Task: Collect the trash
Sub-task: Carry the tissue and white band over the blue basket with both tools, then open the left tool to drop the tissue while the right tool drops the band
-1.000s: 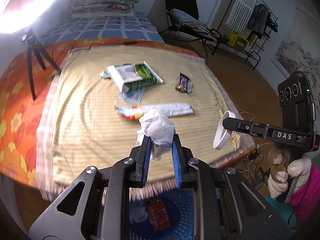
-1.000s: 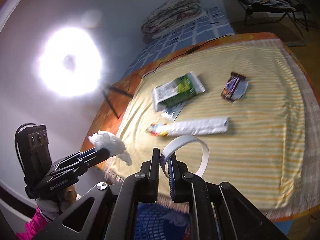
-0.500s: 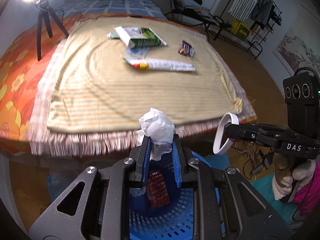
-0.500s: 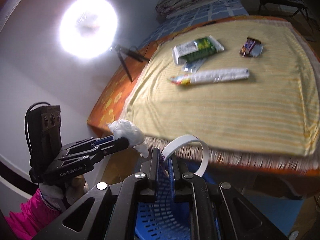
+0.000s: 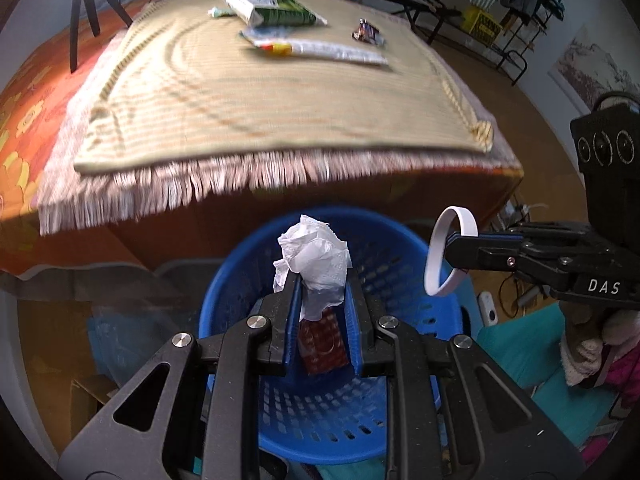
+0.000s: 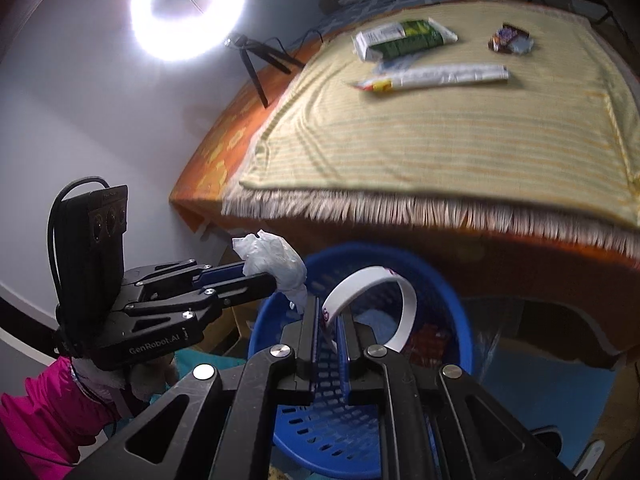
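Note:
My left gripper (image 5: 320, 280) is shut on a crumpled white tissue (image 5: 314, 258) and holds it over the blue perforated basket (image 5: 400, 240). It also shows in the right wrist view (image 6: 276, 270). My right gripper (image 6: 329, 312) is shut on a white paper ring (image 6: 404, 304), above the basket (image 6: 456, 300); the ring also shows in the left wrist view (image 5: 434, 256). A red wrapper (image 5: 324, 344) lies inside the basket. On the striped cloth lie a green-white packet (image 5: 276, 10), a long white wrapper (image 5: 320, 48) and a small dark wrapper (image 5: 366, 34).
The bed with the fringed cloth (image 5: 180, 192) stands just behind the basket. A ring light on a tripod (image 6: 188, 8) stands at the left of the bed. A chair and a clothes rack (image 5: 516, 8) stand at the far right.
Both grippers have drawn back from the bed and lowered over the blue basket, still holding the tissue and the ring. The basket now fills the lower view.

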`<state>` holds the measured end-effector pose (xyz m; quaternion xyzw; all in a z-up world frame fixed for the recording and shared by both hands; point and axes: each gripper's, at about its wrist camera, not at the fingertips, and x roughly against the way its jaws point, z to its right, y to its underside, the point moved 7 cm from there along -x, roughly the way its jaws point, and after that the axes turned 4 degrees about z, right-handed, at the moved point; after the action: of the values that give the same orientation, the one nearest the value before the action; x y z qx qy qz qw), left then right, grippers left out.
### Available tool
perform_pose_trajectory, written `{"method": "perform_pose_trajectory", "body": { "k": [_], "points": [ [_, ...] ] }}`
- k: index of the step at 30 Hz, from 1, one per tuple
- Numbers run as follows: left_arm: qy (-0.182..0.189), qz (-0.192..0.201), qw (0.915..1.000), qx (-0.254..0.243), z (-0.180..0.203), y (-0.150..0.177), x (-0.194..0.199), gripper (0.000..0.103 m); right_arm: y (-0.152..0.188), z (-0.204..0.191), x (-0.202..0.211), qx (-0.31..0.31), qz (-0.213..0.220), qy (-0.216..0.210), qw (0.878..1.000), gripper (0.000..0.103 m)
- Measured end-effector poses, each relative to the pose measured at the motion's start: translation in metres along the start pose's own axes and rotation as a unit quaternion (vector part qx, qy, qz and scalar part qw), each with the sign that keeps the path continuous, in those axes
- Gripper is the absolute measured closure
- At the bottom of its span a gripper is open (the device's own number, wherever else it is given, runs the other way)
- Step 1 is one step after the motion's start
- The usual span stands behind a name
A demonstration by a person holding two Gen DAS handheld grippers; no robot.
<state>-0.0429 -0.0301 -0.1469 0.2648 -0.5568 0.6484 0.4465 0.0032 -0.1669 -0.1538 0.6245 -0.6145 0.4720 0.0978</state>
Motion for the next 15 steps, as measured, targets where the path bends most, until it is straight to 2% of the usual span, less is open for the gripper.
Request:
{"method": "perform_pose_trajectory", "body": {
  "k": [13, 15],
  "points": [
    [0.002, -0.035, 0.9992, 0.018, -0.007, 0.039, -0.019, 0.084, 0.034, 0.009, -0.025, 0.009, -0.037, 0.021, 0.999, 0.093],
    [0.001, -0.036, 0.9992, 0.018, -0.008, 0.041, -0.019, 0.079, 0.038, 0.011, -0.028, 0.013, -0.041, 0.025, 0.999, 0.093]
  ]
}}
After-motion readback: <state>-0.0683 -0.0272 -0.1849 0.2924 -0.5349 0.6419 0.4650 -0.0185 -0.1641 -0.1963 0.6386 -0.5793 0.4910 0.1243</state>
